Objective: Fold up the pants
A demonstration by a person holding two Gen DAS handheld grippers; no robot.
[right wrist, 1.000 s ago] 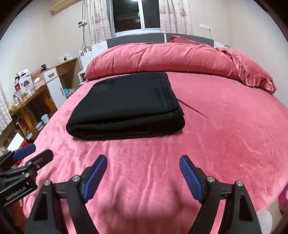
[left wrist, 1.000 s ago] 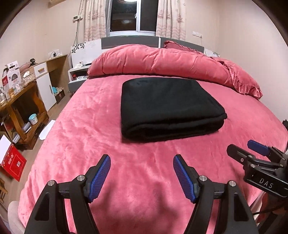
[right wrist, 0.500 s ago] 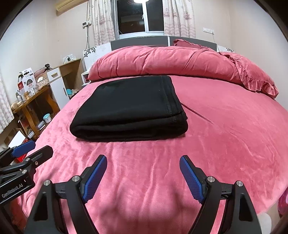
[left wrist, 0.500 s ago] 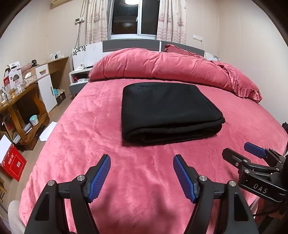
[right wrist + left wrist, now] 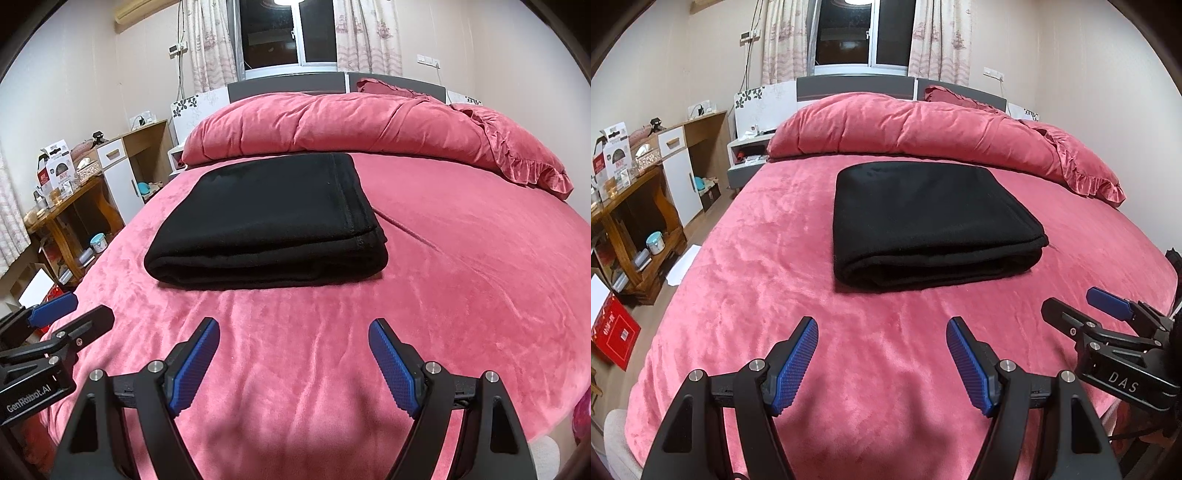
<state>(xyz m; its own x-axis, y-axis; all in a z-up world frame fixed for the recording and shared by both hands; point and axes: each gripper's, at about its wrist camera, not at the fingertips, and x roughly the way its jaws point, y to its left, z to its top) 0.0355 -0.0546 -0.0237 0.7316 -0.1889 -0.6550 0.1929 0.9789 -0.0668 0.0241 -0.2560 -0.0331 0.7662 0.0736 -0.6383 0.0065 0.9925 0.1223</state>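
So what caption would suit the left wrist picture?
Folded black pants lie on a pink bed; the open left gripper hovers short of them.

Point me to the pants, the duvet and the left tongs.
pants (image 5: 923, 210), left wrist view, top face of the fold
duvet (image 5: 332, 122), right wrist view, middle of the roll
left tongs (image 5: 881, 363), left wrist view, midway between the tips

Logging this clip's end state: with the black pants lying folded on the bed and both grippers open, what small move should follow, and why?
Probably just draw both away. The pants lie as a neat folded stack; the left gripper and right gripper are open, empty and short of it.
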